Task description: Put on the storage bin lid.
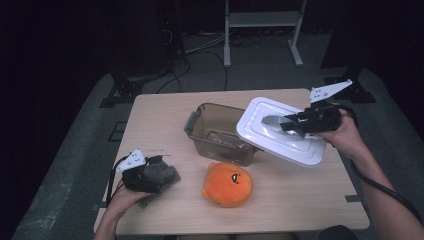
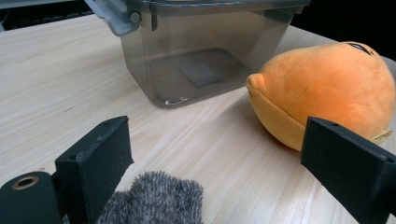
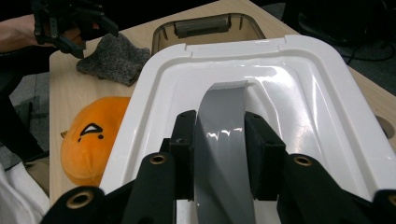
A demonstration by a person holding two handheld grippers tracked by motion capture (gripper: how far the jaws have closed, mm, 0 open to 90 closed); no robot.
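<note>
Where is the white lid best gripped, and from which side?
By the grey handle arching along the middle of the white lid, from above, jaws straddling its narrow width. The lid's top is broad and smooth, and the raised strap is the only part slim enough. The right tool is shut on it that way.

Round orange plush toy with a stitched face point(image 1: 227, 184) near centre of the light wooden table point(image 1: 165, 110), grey fuzzy cloth point(image 1: 162, 175) at near left, white metal frame legs point(image 1: 262, 30) on far floor.
</note>
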